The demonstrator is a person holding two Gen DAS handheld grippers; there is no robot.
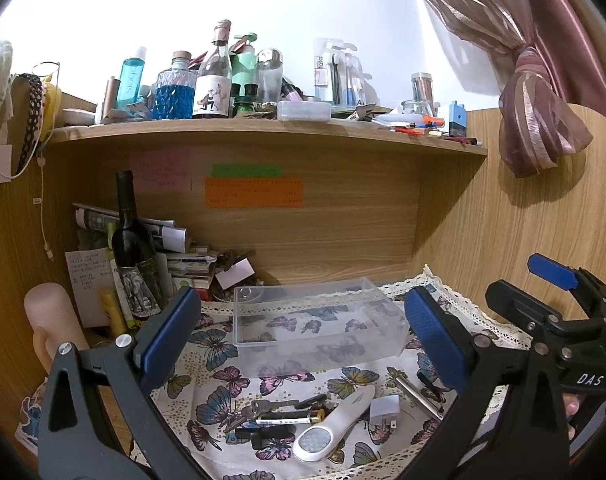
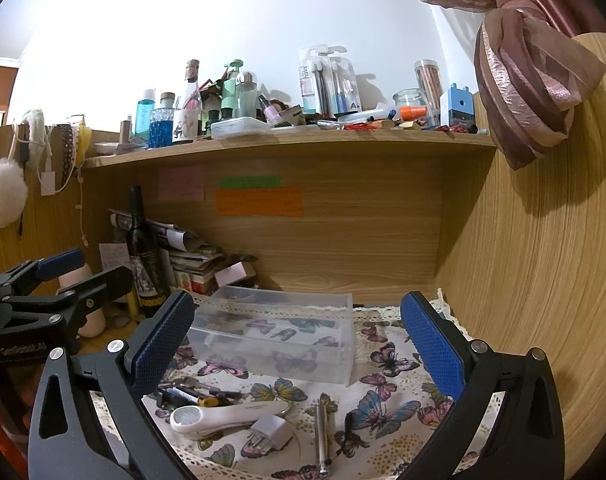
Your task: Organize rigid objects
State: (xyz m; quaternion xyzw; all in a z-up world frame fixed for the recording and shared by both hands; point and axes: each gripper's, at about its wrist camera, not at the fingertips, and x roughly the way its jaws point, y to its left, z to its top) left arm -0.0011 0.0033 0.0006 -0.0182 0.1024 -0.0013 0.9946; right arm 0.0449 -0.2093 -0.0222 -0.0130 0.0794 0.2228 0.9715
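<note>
Hovering released: 2 claws, left claw (image 1: pixel 303 338) & right claw (image 2: pixel 299 344), w/ 1 clear bin (image 2: pixel 273 334), 1 charger (image 2: pixel 272 430).

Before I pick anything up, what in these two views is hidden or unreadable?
- Orange sticky note text: too small, both views.
- Small dark items beside the white handheld device: overlapping heap; left tongs' finger covers part in right wrist view.
- Silver metal rod: far end hidden by right tongs' finger in left wrist view.
- Clear plastic box: appears empty.
</note>
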